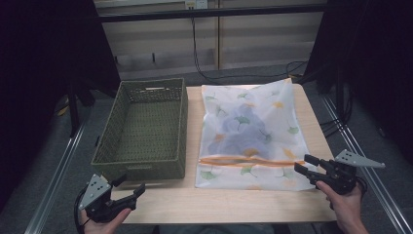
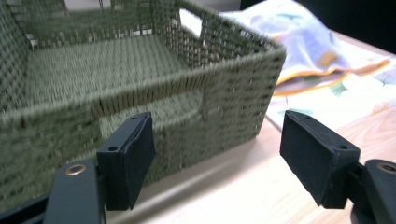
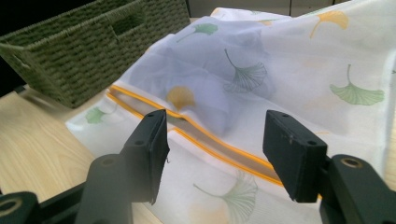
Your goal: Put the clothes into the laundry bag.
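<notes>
Lying flat on the right half of the pale wooden surface [image 1: 165,207]: a white, half-sheer laundry bag [image 1: 253,131], printed with ginkgo leaves in green, yellow and orange. Roughly rectangular, longer away from the person than across, far edge reaching the far end of the surface, near edge a little short of the near end. Crossing it near the close end, an orange zipper [image 1: 251,161], running side to side and gaping a little at its left part. Showing through the thin cloth in the middle, a bluish-lilac bundle [image 1: 238,134], slightly humped, contents too veiled to tell. From the right gripper view, same bag [image 3: 289,84] softly rumpled, zipper [image 3: 205,135] as two orange lines with a slit between, bundle [image 3: 201,88] bulging just beyond it.

Just left of the bag, close alongside it, a green woven basket [image 1: 109,131] with cut-out handles in its end walls, nothing inside.

Right gripper [image 1: 303,165] at the bag's near right edge, beside the right end of the zipper, pointing leftward along it; fingers [image 3: 147,149] wide apart, nothing gripped, bag cloth and zipper visible in the gap beyond them; whether touching the cloth, cannot tell.

Left gripper [image 1: 130,186] at the near left corner of the surface, in front of the basket's near wall [image 2: 140,107], well apart from the bag; fingers [image 2: 133,154] spread wide, holding nothing.
</notes>
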{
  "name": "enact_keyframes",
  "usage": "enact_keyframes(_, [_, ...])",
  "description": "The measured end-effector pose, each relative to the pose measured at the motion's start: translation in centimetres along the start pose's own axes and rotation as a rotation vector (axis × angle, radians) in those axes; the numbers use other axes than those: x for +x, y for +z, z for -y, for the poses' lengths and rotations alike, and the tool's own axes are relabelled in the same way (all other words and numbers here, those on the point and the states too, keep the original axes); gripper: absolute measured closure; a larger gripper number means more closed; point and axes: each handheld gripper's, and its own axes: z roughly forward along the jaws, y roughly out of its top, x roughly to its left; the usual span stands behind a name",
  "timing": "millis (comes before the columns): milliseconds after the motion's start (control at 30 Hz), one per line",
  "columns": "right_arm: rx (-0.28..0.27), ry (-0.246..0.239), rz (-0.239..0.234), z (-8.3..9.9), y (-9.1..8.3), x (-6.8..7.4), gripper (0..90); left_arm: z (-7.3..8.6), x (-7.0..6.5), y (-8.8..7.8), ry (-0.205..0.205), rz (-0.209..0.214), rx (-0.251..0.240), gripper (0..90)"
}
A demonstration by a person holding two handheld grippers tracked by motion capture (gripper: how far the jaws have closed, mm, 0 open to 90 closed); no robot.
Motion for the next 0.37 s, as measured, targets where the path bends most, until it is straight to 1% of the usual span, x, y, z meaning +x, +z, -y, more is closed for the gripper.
enact_keyframes(33, [-0.007, -0.014, 0.011, 0.04, -0.06, 0.09, 38.5, 0.03, -0.02, 0.04, -0.01, -0.005, -0.009, 26.3])
enact_keyframes(67, [-0.021, -0.028, 0.026, 0.05, -0.12, 0.2, 36.0, 0.05, -0.05, 0.03, -0.012, -0.019, -0.015, 26.7])
enact_keyframes(100, [-0.033, -0.04, 0.034, 0.02, -0.16, 0.23, 35.5, 0.03, -0.15, 0.05, -0.019, -0.03, -0.023, 28.4])
enact_keyframes(133, [-0.038, -0.033, 0.03, 0.04, -0.23, 0.1, 34.7, -0.01, -0.14, 0.06, -0.017, -0.024, -0.024, 29.0])
enact_keyframes(167, [-0.045, -0.021, 0.026, 0.13, -0.27, -0.19, 33.2, 0.01, -0.15, 0.17, -0.022, -0.008, -0.018, 29.0])
enact_keyframes(200, [-0.04, 0.002, 0.024, 0.26, -0.29, -0.36, 33.2, 0.02, -0.23, 0.2, -0.022, -0.007, -0.016, 29.0])
enact_keyframes(233, [-0.032, 0.006, 0.029, 0.38, -0.16, -0.49, 32.8, 0.01, -0.23, 0.17, -0.015, -0.01, -0.021, 29.3])
enact_keyframes(267, [-0.021, 0.01, 0.025, 0.43, 0.05, -0.56, 31.7, 0.0, -0.21, 0.22, -0.018, 0.0, -0.021, 29.7])
enact_keyframes(333, [-0.007, 0.009, 0.017, 0.26, 0.36, -0.45, 28.9, -0.01, -0.21, 0.31, -0.014, 0.005, -0.01, 30.4])
enact_keyframes(367, [-0.004, -0.006, 0.02, 0.2, 0.45, -0.32, 28.6, 0.0, -0.29, 0.36, -0.021, 0.011, -0.009, 30.8])
